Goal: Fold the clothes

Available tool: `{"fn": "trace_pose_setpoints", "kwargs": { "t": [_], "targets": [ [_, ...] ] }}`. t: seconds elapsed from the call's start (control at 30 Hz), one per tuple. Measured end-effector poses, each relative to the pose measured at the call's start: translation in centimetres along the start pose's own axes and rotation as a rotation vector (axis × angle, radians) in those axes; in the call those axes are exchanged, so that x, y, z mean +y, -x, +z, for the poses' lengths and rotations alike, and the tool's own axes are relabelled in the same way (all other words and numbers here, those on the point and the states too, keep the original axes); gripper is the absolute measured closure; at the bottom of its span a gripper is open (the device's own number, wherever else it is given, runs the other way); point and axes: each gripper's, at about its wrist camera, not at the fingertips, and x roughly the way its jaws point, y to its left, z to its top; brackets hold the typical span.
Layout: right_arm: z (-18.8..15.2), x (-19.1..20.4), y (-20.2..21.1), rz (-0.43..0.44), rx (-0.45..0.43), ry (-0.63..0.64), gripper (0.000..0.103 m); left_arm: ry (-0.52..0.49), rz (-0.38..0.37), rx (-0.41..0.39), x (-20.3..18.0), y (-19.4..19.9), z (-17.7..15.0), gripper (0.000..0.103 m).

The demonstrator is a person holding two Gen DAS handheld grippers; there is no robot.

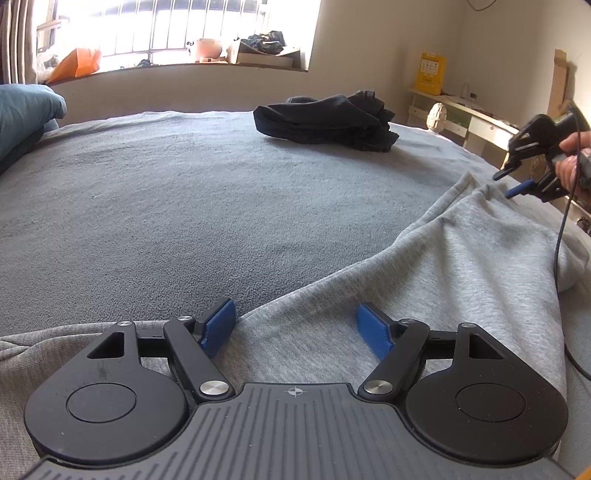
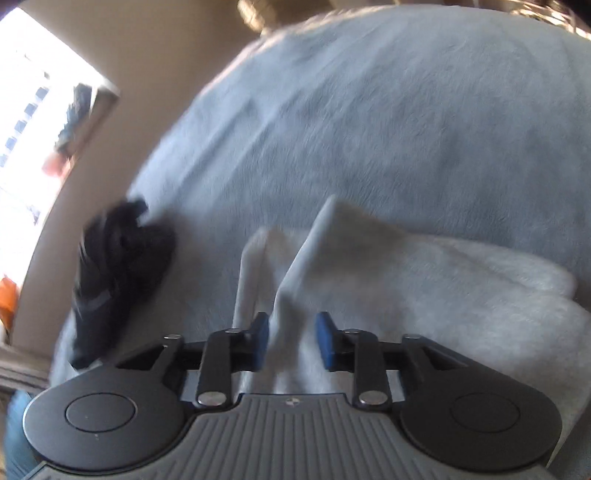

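Grey-blanketed bed [image 1: 184, 192] under sunlit window [image 1: 177, 29], left hand-held gripper [image 1: 295, 328] released, right hand-held gripper [image 2: 291, 341] straddling grey garment [image 2: 406, 280], unclenched

Both the left gripper [image 1: 295, 326] and right gripper [image 2: 291, 341] have black linkage arms, blue ribbed pads, silver pivot screws, ribbed grey bodies with crosshair marks, round black side discs

Grey garment [image 1: 424, 280]: soft marled knit. Bed cover [image 1: 184, 206]: matt fleece. Left claw [image 1: 297, 330]: matt plastic.

open grey blanket [image 1: 184, 192] ahead, black clothes heap [image 1: 325, 120] far side
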Motion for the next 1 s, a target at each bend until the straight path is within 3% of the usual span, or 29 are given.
{"fn": "trace_pose_setpoints", "kwargs": {
  "t": [0.1,0.23,0.27,0.33,0.4,0.5,0.7,0.9,0.97,1.0],
  "targets": [
    [-0.3,2.3,-1.6,-0.034,0.022,0.081,0.056,0.0,-0.001,-0.003,0.1,0.0,-0.1,0.028],
    [-0.2,4.0,-4.6,-0.168,0.062,0.136,0.058,0.004,-0.004,-0.007,0.1,0.0,-0.1,0.028],
    [-0.3,4.0,-4.9,-0.191,0.048,0.14,0.061,0.005,-0.004,-0.008,0.1,0.0,-0.1,0.028],
    [-0.6,4.2,-5.2,-0.232,0.015,0.171,0.081,0.008,-0.006,-0.01,0.1,0.1,-0.2,0.028],
    [-1.0,4.6,-4.8,-0.248,-0.014,0.232,0.094,0.013,-0.009,-0.012,0.2,0.1,-0.2,0.028],
    [-1.4,4.8,-2.6,-0.228,-0.114,0.25,0.096,0.02,-0.013,-0.015,0.4,0.1,-0.2,0.028],
    [-1.0,7.7,-1.4,-0.138,-0.188,0.342,0.096,0.033,-0.017,-0.018,0.6,0.1,-0.3,0.028],
    [-0.7,8.1,-6.5,-0.183,-0.021,0.313,0.091,0.027,-0.012,-0.017,0.4,0.1,-0.3,0.028],
    [-0.7,7.5,-5.6,-0.137,-0.028,0.281,0.083,0.026,-0.011,-0.018,0.4,0.1,-0.4,0.028],
    [-0.8,7.1,-4.3,-0.104,-0.043,0.279,0.07,0.025,-0.01,-0.019,0.4,0.1,-0.4,0.028]
  ]
}}
